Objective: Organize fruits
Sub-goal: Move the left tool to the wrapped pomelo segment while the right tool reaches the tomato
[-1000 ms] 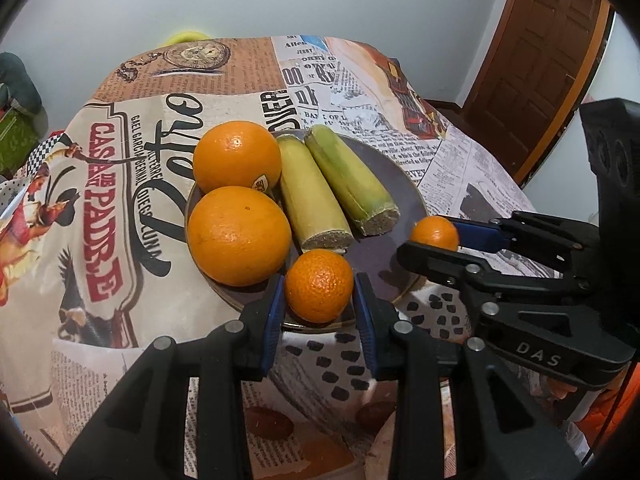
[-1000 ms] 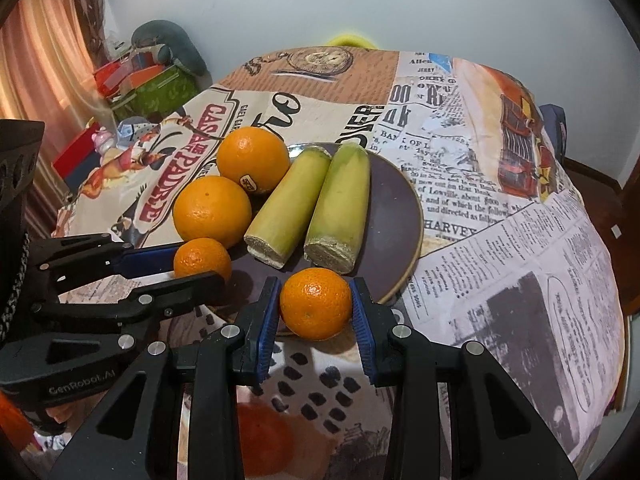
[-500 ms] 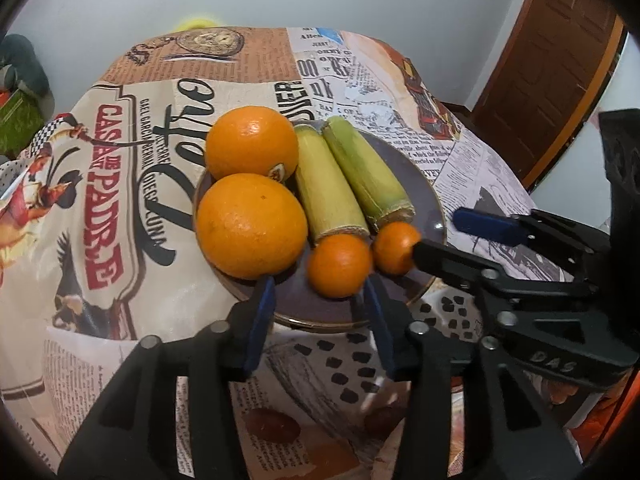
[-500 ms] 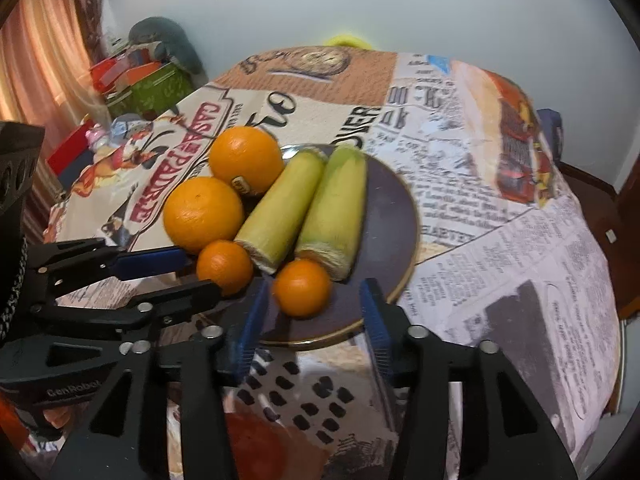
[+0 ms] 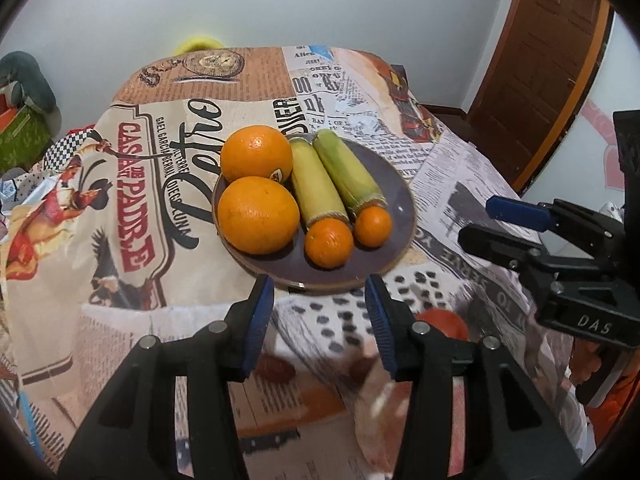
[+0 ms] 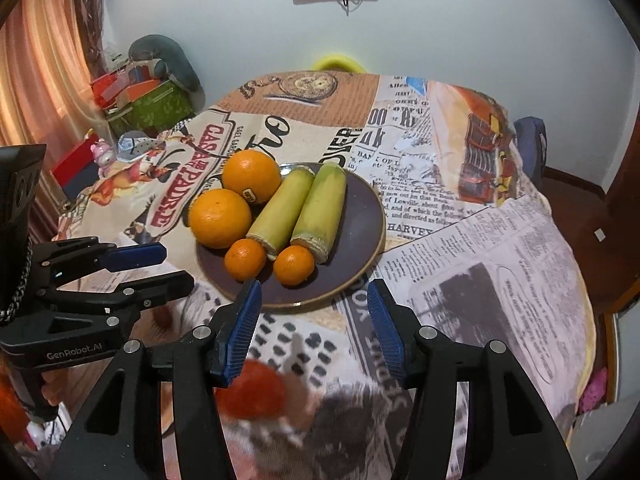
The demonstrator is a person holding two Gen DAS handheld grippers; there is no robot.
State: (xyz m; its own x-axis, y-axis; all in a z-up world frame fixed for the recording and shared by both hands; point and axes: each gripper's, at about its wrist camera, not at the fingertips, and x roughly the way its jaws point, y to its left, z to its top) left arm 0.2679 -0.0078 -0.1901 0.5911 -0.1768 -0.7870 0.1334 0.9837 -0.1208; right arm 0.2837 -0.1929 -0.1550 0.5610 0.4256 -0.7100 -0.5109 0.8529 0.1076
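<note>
Tangerines [image 5: 329, 242] sit loose on the plate [image 5: 400, 216], touching the sugarcane pieces [image 5: 318, 189] beside two oranges [image 5: 258, 214]. Left tool [image 5: 318, 312] and right tool [image 6: 314, 326], jaws just opened, hang empty near the rim; any nudge could roll them off onto the table [image 5: 460, 184].
</note>
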